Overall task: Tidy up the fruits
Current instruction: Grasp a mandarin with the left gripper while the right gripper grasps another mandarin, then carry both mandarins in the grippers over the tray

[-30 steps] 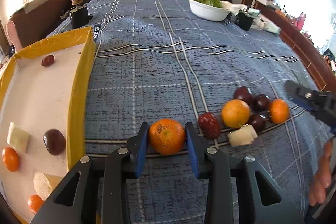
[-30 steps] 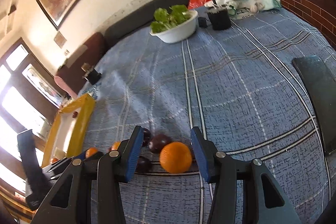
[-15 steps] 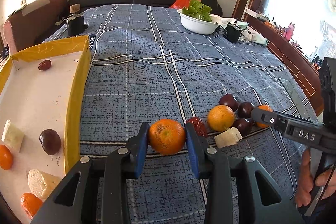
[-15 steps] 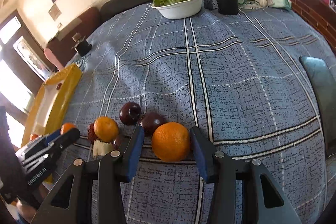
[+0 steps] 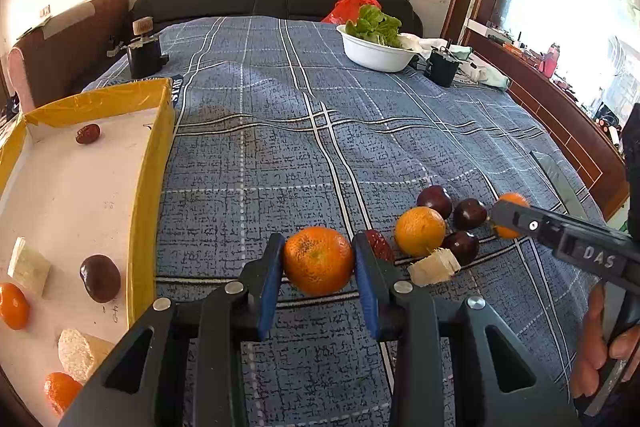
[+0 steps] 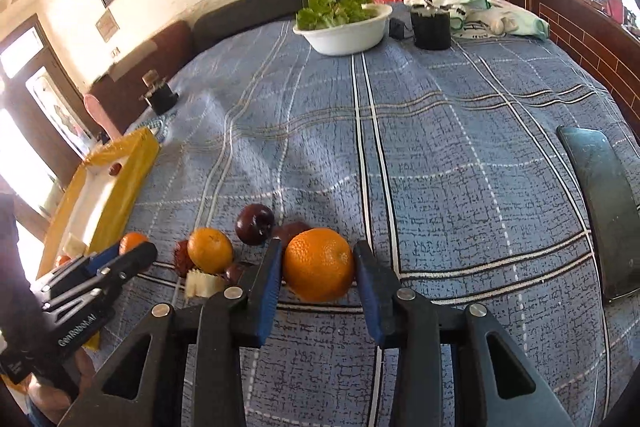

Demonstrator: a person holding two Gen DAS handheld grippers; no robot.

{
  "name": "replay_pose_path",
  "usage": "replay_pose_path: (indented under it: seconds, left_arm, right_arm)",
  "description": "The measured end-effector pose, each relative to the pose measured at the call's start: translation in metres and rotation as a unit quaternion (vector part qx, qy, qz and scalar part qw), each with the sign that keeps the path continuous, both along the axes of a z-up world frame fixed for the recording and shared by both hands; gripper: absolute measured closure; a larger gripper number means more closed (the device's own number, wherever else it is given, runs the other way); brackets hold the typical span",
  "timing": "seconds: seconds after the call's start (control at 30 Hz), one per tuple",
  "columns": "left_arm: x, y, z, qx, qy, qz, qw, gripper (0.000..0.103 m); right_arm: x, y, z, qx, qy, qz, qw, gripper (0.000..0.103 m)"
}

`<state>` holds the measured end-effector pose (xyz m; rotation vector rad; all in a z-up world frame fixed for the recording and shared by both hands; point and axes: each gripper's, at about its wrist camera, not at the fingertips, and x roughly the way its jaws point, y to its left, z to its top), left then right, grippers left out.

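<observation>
- While your left tool (image 5: 319, 263) clamps a tangerine (image 5: 319, 261) just right of the yellow tray (image 5: 150, 187), that tray holds several fruits.
- Between your tools, on the bed (image 5: 280, 147), lie another tangerine (image 5: 419, 231) and dark plums (image 5: 434, 201).
- Your right tool (image 6: 318, 269) grips an orange (image 6: 319, 269), near the plums' right side.

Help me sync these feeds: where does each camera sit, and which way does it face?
Left wrist: behind the left tongs gripping a tangerine, facing the headboard; the right tongs and a hand show.
Right wrist: behind the right tongs around an orange, facing likewise; the left tongs show.
Shared: white lettuce bowl, yellow tray.
</observation>
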<state>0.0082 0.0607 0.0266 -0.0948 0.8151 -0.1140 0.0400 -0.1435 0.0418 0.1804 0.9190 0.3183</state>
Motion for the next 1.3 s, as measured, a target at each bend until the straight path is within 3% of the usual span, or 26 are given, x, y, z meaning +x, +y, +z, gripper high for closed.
replay_pose_path:
  seconds: [0.23, 0.43, 0.77, 1.3]
  left_arm:
    - [-0.004, -0.003, 0.004, 0.01, -0.017, 0.001, 0.9998, 0.07]
    - [-0.007, -0.007, 0.008, 0.023, -0.03, 0.001, 0.9993, 0.07]
    - [-0.012, -0.012, 0.012, 0.048, -0.051, 0.0, 0.9975, 0.07]
    - [-0.017, -0.012, 0.016, 0.046, -0.064, 0.0, 0.9969, 0.07]
  right_arm:
    - [-0.012, 0.0, 0.019, 0.05, -0.052, 0.013, 0.997, 0.064]
    - [-0.019, 0.014, 0.023, 0.078, -0.063, 0.053, 0.994, 0.064]
    - [-0.028, 0.033, 0.023, 0.066, -0.078, 0.092, 0.99, 0.064]
    - [-0.027, 0.034, 0.022, 0.065, -0.08, 0.094, 0.99, 0.064]
